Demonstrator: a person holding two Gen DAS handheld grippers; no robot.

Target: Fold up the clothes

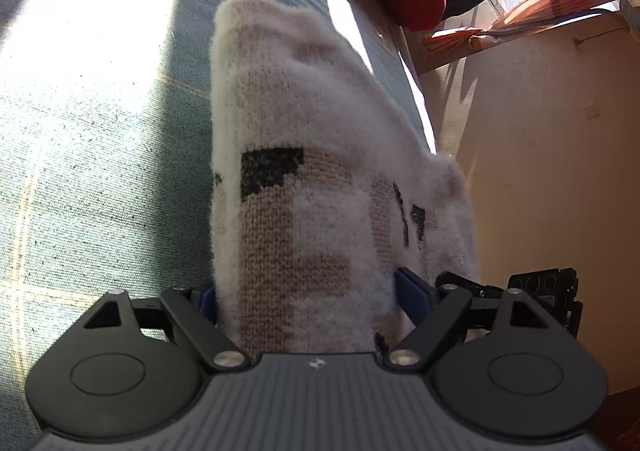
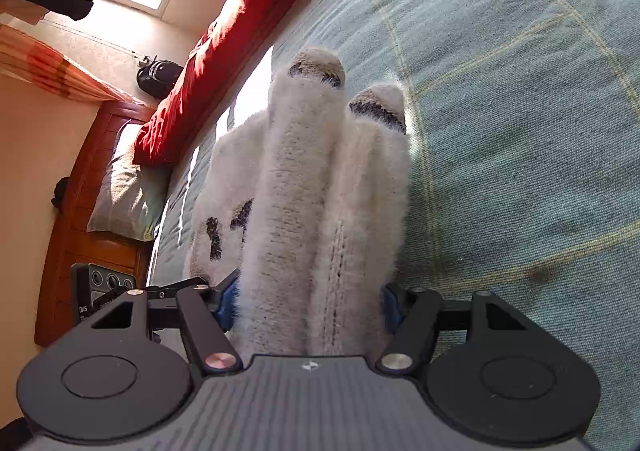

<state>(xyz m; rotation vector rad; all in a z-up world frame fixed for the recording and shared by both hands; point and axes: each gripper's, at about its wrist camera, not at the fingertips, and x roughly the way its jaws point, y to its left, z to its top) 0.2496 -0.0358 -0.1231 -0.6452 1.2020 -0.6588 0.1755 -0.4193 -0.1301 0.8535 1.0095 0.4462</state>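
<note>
Left gripper (image 1: 306, 293) clamps the bunched fuzzy white sweater (image 1: 320, 179), lower centre of frame. Right gripper (image 2: 310, 301) likewise pinches a thick wad with both sleeves (image 2: 304, 187) together. Garment hangs over the green bed cover (image 2: 520, 131), frame right. I judge the fold mid-way: gathered, not yet laid flat. Red duvet (image 2: 248, 31) behind, untouched.

- The sweater (image 1: 320, 155) is held between the blue pads of the left gripper (image 1: 308, 299) and right gripper (image 2: 310, 303), above the bedspread (image 2: 520, 131).
- A duvet (image 2: 224, 47) is bunched along the bedspread's far edge.
</note>
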